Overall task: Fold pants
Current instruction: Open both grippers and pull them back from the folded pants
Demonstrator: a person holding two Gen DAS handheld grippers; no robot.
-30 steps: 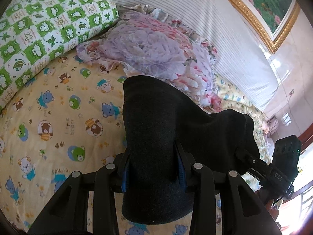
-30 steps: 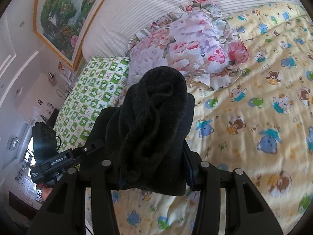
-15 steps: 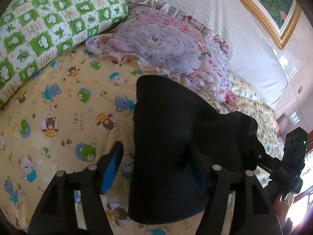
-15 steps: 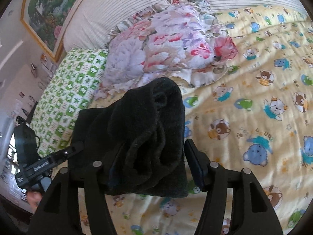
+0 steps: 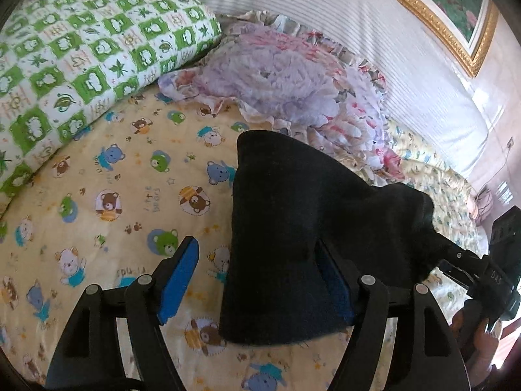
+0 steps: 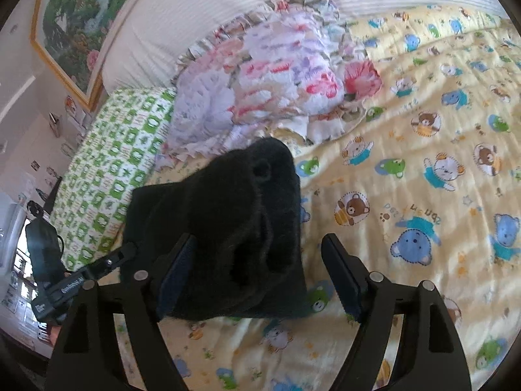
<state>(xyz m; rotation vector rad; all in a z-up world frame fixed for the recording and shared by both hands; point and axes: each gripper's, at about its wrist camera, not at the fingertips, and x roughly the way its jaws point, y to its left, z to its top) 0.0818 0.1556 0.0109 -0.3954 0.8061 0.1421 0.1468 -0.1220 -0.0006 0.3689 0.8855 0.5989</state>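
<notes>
Bed (image 5: 97, 202): bear-print yellow sheet, pillows at the head.
Pants (image 5: 293, 244): black, folded, lying on the sheet between my two tongs.
Left tongs (image 5: 257, 280): jaws just opened — left pad clear of the cloth.
Right tongs (image 6: 260, 273): likewise just opened — right pad clear.

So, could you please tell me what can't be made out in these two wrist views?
- Left wrist view: the pants cover the sheet beneath and most of the left tongs' right pad.
- Right wrist view: the pants hide the right tongs' left pad; the flowered pillow is blurred.
</notes>
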